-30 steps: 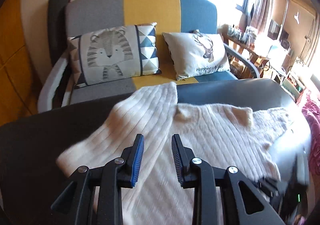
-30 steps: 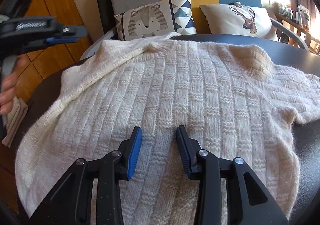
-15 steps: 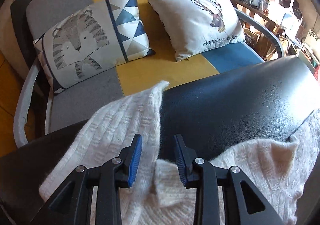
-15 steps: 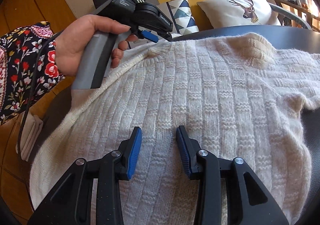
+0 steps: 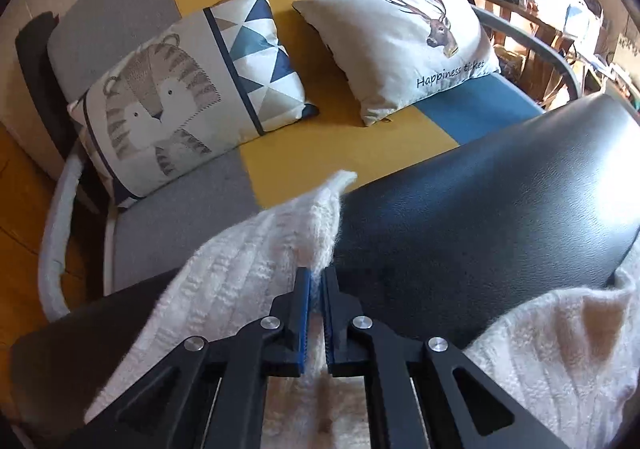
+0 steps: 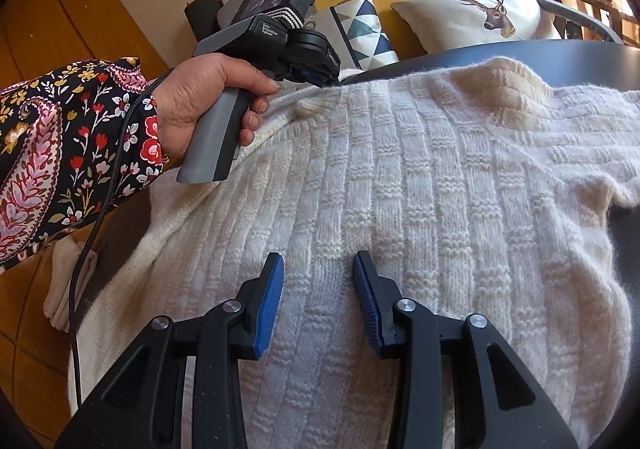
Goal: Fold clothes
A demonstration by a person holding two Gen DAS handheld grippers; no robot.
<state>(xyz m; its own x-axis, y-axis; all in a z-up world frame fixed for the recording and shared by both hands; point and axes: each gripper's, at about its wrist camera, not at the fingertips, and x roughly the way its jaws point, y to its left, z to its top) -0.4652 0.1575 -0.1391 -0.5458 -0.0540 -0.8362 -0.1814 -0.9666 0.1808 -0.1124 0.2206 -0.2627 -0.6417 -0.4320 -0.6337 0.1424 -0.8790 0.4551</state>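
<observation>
Sofa (image 5: 304, 153): grey, yellow and blue panels, standing behind the bench. Two cushions rest against its back, a tiger cushion (image 5: 180, 101) on the grey and yellow part and a deer cushion (image 5: 412, 45) beside it, lettered "Happiness ticket".

Bench (image 5: 480, 209): dark, glossy surface, bare on its far side in the left wrist view.

Sweater (image 6: 400, 189): cream, rib-and-block knit, spread flat over most of the bench. One sleeve (image 5: 256, 269) lies toward the sofa-side edge, its fuzzy cuff end raised and reaching just past the bench edge.

Left hand (image 6: 200, 101): wrapped round the grey handle of its tool, in a floral-patterned cuff, with a dark cable trailing from the wrist.

Left claw (image 5: 316, 281): pressed almost together, pinching the sleeve fabric near the shoulder seam; knit fibres show between the blue pads. In the right wrist view it sits at the sweater's far left corner.

Right claw (image 6: 318, 269): spread wide, held over the lower body of the sweater, nothing between its fingers. Whether the tips touch the knit cannot be determined.
</observation>
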